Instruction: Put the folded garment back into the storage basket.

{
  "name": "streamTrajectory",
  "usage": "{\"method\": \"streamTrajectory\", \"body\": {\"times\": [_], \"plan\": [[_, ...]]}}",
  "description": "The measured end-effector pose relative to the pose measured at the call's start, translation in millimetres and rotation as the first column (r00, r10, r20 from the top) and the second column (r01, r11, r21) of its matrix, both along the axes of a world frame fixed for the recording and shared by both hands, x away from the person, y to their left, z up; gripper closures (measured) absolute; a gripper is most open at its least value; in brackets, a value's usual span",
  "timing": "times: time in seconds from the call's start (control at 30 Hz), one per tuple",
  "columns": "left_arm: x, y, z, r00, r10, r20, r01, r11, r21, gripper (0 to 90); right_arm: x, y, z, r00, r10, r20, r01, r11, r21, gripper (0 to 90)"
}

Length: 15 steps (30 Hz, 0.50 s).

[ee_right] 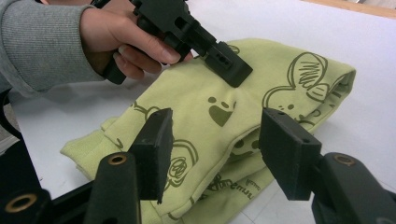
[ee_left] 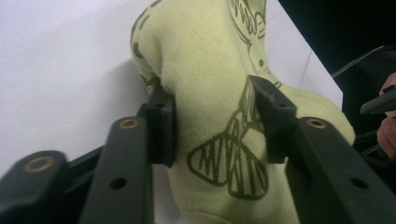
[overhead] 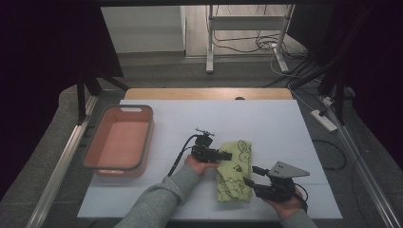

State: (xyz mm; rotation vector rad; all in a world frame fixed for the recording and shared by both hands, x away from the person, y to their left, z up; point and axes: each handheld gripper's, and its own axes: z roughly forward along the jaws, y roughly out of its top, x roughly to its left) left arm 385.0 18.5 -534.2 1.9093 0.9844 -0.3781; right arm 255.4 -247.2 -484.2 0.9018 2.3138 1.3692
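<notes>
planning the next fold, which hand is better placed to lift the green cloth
Left. The left gripper already has its jaws around a fold of the green cloth; the right gripper has its jaws open, over the cloth without gripping.

This looks like a lab or recording studio set up for data capture rather than a home. A plain white sheet [overhead: 266,118] covers a wooden table [overhead: 209,93] that stands on grey carpet [overhead: 157,71]. Black curtains [overhead: 47,52] hang on both sides and close off the work area. Loose cables [overhead: 252,43] trail over the floor behind, near a white metal stand [overhead: 244,23], and a power strip [overhead: 324,121] lies beside the table at the right.
</notes>
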Motion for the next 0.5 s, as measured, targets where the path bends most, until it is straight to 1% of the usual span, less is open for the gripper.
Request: {"method": "streamTrajectory", "body": {"times": [0.13,0.27,0.4,0.5], "plan": [[-0.1,1.3,1.3,1.0,-0.002,0.007,0.003,0.9999,-0.015,63.9,0.6,-1.9,0.0,1.0,-0.007,0.001,0.007,1.0,0.005,45.3],[-1.2,3.2,4.4,0.9996,-0.005,0.028,0.006,0.9996,-0.028,66.1,0.9,-3.6,0.3,0.9999,-0.01,0.001,0.01,1.0,0.007,45.3],[-4.1,4.2,10.0,0.9979,0.001,0.064,0.001,0.9992,-0.041,66.7,0.8,-4.6,0.8,0.9999,-0.016,0.005,0.016,1.0,0.009,45.3],[-5.6,7.0,14.7,0.9953,0.009,0.096,-0.004,0.9988,-0.049,66.6,0.6,-5.5,1.3,0.9998,-0.018,0.009,0.018,1.0,0.012,45.3]]}}
